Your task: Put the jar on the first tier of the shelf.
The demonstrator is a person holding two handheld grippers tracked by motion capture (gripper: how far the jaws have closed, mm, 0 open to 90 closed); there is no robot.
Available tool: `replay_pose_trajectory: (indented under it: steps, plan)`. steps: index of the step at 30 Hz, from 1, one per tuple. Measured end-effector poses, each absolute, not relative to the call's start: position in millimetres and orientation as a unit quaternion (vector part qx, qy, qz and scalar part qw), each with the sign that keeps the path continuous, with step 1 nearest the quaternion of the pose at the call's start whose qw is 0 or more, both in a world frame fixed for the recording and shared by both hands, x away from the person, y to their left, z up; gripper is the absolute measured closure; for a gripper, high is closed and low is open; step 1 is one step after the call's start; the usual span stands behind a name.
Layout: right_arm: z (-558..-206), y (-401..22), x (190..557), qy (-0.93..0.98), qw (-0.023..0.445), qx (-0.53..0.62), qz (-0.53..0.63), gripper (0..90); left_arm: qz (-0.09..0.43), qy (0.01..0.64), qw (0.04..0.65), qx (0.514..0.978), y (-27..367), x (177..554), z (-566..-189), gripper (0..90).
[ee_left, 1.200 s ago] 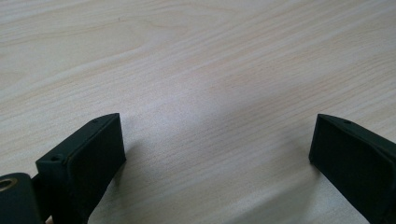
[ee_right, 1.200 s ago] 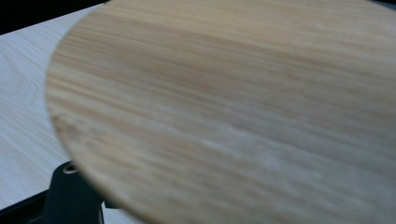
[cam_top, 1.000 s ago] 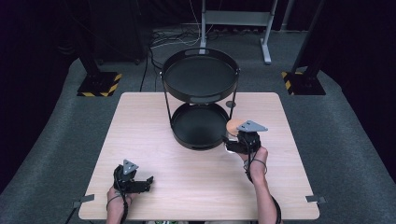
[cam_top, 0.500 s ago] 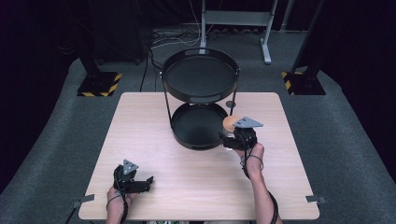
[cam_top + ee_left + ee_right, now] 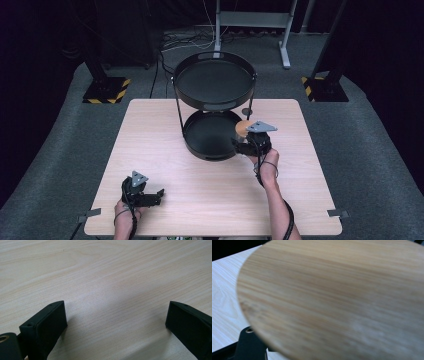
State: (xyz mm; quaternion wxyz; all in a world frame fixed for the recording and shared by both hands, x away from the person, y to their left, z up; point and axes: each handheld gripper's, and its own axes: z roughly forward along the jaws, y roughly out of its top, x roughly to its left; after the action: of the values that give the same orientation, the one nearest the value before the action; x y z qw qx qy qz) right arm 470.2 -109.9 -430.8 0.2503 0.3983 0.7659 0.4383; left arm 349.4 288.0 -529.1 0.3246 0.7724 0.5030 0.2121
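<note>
A dark room all round, grey carpet underfoot, and in the middle of it a pale wooden table point(image 5: 165, 150) with the action on top. At the far side of the table stands a black two-tier stand: the upper tray point(image 5: 214, 82) sits high on thin black rods, the lower tray point(image 5: 207, 135) rests down at table level beneath it.

Over on the right, the right gripper point(image 5: 245, 139) is up at the right rim of the lower tray, and it has a round wooden disc point(image 5: 243, 128) clamped in its jaws. The disc sits over that rim, just under the grey plate on the gripper's top. In the right gripper view the disc point(image 5: 337, 300) looms large and close, its grain running across, with the table visible beyond its left edge; the pictures do not tell whether it touches the tray.

Down at the near left, the left gripper point(image 5: 150, 197) lies low by the table's front edge, well apart from the stand. Its jaws point(image 5: 116, 322) stand wide open, nothing between them but bare wood.
</note>
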Motion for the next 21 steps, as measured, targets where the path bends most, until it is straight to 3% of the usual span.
replay_pose_trajectory:
  steps: [21]
  plan:
    - [-431, -87, 489, 0.771, 0.251, 0.393, 0.434, 25.5, 0.212, 0.503, 0.325, 0.772, 288, 349, -529, 3.2]
